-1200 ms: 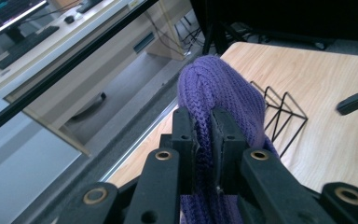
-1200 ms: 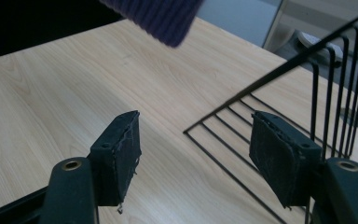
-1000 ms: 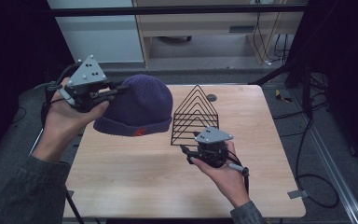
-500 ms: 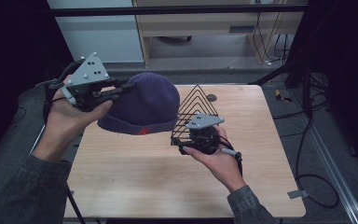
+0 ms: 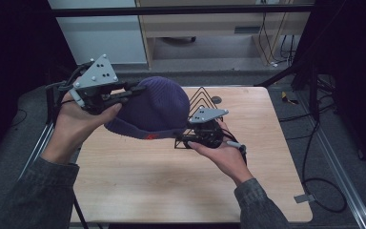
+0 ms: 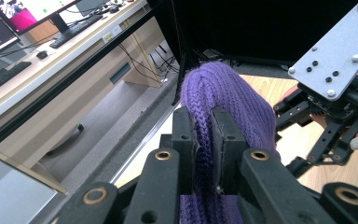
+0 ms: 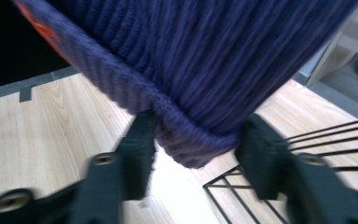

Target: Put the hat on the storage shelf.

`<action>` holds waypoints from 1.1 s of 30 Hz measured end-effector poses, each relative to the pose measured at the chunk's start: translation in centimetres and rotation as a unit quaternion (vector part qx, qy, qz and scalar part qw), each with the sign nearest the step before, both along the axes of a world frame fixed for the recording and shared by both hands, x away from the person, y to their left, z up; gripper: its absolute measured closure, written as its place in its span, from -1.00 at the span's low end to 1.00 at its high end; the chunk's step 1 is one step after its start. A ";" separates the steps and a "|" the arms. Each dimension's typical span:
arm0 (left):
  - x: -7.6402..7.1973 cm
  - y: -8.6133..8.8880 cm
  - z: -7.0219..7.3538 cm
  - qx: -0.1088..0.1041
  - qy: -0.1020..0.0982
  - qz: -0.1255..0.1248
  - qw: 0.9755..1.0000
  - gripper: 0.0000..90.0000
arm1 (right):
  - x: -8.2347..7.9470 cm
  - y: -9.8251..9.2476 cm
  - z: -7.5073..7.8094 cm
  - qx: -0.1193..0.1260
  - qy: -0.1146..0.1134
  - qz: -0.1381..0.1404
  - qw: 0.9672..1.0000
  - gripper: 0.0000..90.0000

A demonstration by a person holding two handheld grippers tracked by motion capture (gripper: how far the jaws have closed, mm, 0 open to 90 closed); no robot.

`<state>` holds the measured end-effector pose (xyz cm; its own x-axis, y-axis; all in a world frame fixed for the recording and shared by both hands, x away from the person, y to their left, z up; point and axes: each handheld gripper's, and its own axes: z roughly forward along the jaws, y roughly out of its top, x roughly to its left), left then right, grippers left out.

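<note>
The beanie is what I'm working with: a purple knitted cap, ribbed, domed at the crown, with a thicker folded cuff along its lower edge and a small orange-red mark on that cuff. It hangs above the far left part of the table, lifted off the wood, its cuff sagging toward the board.

My left gripper pinches a fold of the knit near the crown; in the left gripper view the two black jaws are pressed together on the yarn, and the chunky stitches bulge out above them. My right gripper sits at the cuff on the other side. In the right gripper view the rolled edge of the cuff lies between its jaws, which have just been closing; the left jaw looks to be touching the knit, but the frame is blurred and I cannot tell whether both pads press on it.

Just behind the right gripper stands a black wire rack, thin rods bent into nested triangular peaks, resting on the table and half covered by the beanie. The table is pale wood-grain laminate with rounded corners.
</note>
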<state>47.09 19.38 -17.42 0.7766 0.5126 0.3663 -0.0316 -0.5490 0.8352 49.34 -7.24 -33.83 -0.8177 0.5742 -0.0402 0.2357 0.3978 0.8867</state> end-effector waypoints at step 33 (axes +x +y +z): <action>8.2 -7.2 -1.3 -0.062 0.010 0.033 0.997 0.78 | 4.6 -8.9 4.8 -0.080 -0.017 -0.102 0.991 0.63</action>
